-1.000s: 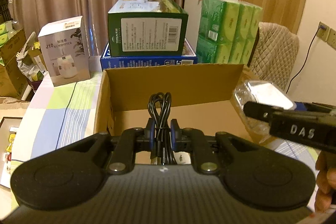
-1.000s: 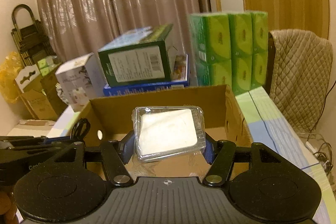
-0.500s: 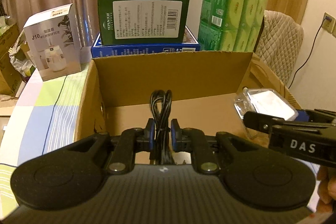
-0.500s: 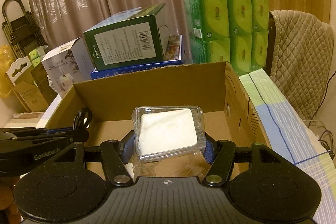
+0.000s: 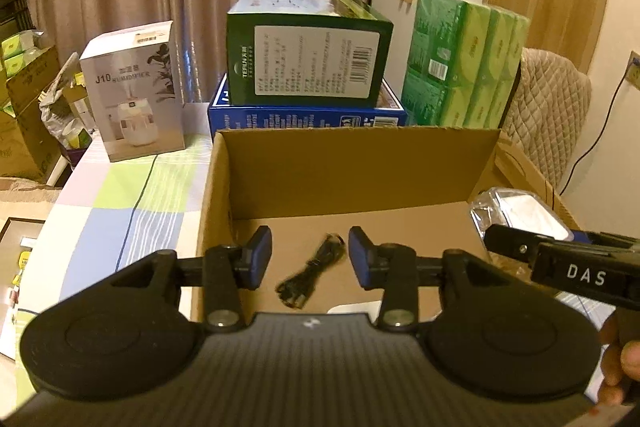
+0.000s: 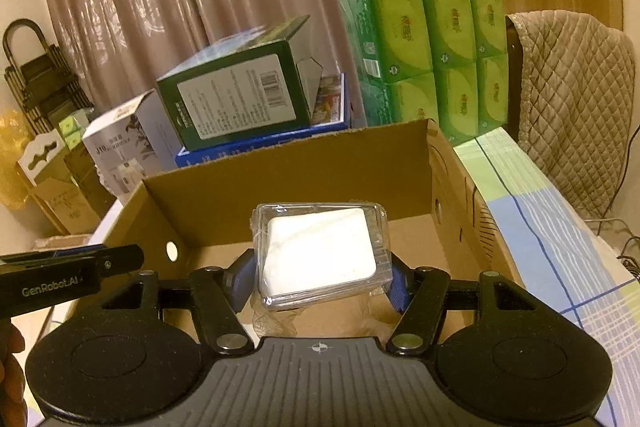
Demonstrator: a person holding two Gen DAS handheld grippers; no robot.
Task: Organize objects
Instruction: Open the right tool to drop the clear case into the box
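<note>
The left gripper [image 5: 310, 255] is held over the near rim of the open cardboard box [image 5: 360, 163], its blue-padded fingers [image 5: 258, 257] spread wide with nothing between them. The black cable [image 5: 312, 273] is seen in the gap, blurred and bundled, apart from both pads; whether it rests on the box floor cannot be told. Bare cardboard floor is left on all sides of the cable, and the far wall stands well behind it.

The right gripper [image 6: 318, 277] is clamped on the clear plastic case [image 6: 320, 253] (a white block is enclosed in it), one pad pressed to each side. The case is held above the box floor [image 6: 420, 247], nearer the right wall than the left, and is tilted slightly up at its far edge. Crumpled clear film is seen hanging under it. In the left wrist view the same case [image 5: 520, 213] is seen at the box's right side, just beyond the right gripper's finger.

Beyond the far wall, a green box [image 5: 308, 47] is stacked on a flat blue box [image 5: 304, 117], with green tissue packs [image 5: 468, 63] just to their right and a white humidifier carton [image 5: 134, 91] to the left on the checked tablecloth [image 5: 116, 203]. A strip of cloth [image 6: 532, 203] runs free along the box's right wall.
</note>
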